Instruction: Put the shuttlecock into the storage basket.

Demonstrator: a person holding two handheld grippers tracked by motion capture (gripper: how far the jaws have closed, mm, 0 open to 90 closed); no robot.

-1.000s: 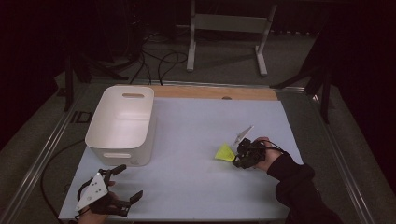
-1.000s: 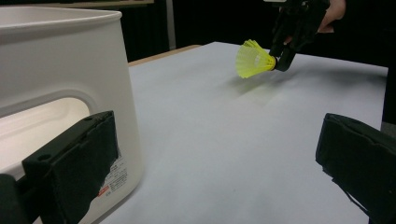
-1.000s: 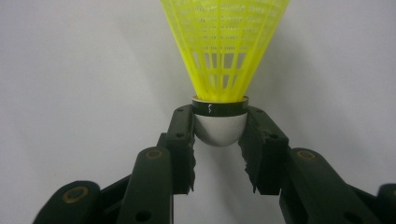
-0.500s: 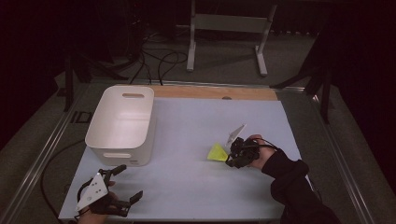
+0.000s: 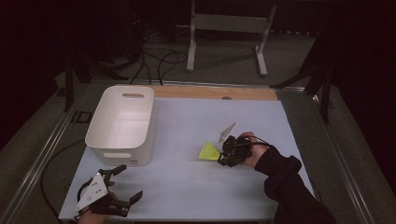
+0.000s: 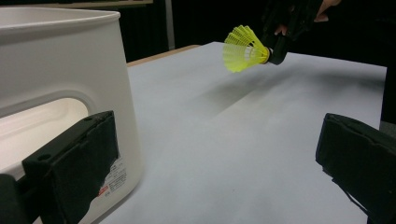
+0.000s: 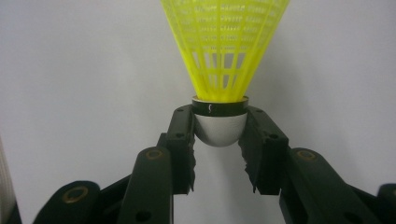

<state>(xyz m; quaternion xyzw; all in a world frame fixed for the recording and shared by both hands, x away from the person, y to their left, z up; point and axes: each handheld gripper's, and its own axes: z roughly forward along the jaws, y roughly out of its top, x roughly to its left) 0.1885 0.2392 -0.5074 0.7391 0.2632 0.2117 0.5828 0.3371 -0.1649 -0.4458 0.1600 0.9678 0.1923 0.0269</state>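
Here, white bin [image 5: 122,122] empty, shuttlecock [image 5: 208,151] clamped in right tool [image 5: 226,152].

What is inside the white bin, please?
In the high view, the bin looks empty: bare white floor and walls. The near inner wall is hidden by its rim, so something small there cannot be excluded. The shuttlecock is outside it, in the right tongs.

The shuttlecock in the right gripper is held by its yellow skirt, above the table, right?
Not quite. The right gripper holds the shuttlecock by its white rounded cork, not its yellow skirt, as the right gripper view shows. It is above the table.
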